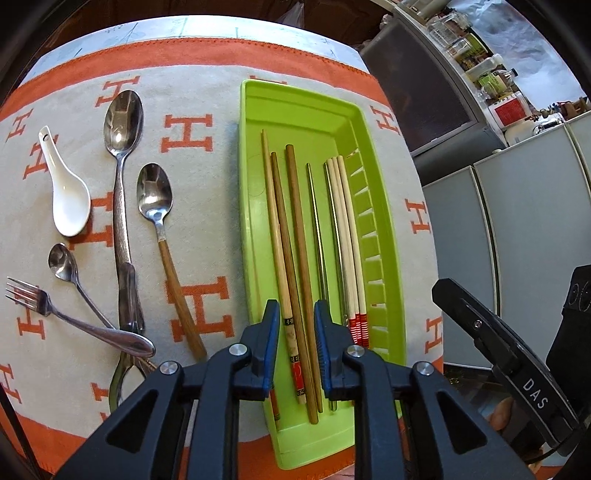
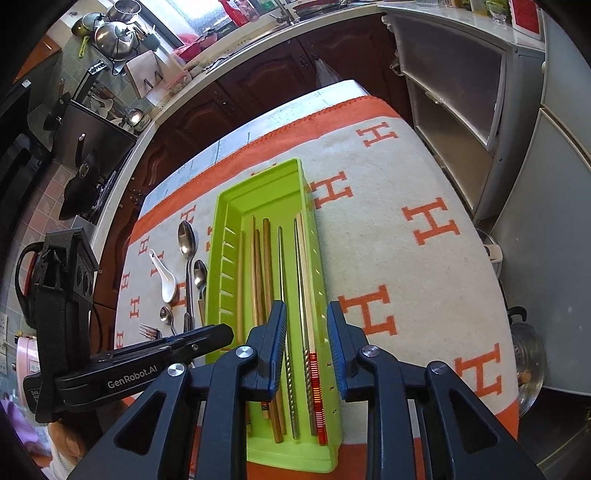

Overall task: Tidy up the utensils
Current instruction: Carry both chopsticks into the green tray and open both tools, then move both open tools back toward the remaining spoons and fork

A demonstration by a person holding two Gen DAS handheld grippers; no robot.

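Note:
A green plastic tray (image 1: 251, 155) lies on the orange-and-cream cloth and holds several chopsticks: brown wooden ones (image 1: 295, 236), metal ones (image 1: 316, 221) and pale ones with red bands (image 1: 347, 236). Left of it lie a large metal spoon (image 1: 123, 122), a white ceramic spoon (image 1: 68, 199), a wood-handled spoon (image 1: 155, 192), a small spoon (image 1: 62, 260) and a fork (image 1: 37, 299). My left gripper (image 1: 295, 321) is open and empty above the tray's near end. My right gripper (image 2: 306, 325) is open and empty over the tray (image 2: 229, 206), above the metal chopsticks (image 2: 282, 280).
The cloth-covered table (image 2: 406, 177) ends close behind the tray. Grey cabinets (image 1: 517, 206) stand to the right of the table. A kitchen counter with pots (image 2: 114, 33) lies beyond. The left gripper's body (image 2: 147, 354) shows beside the right one.

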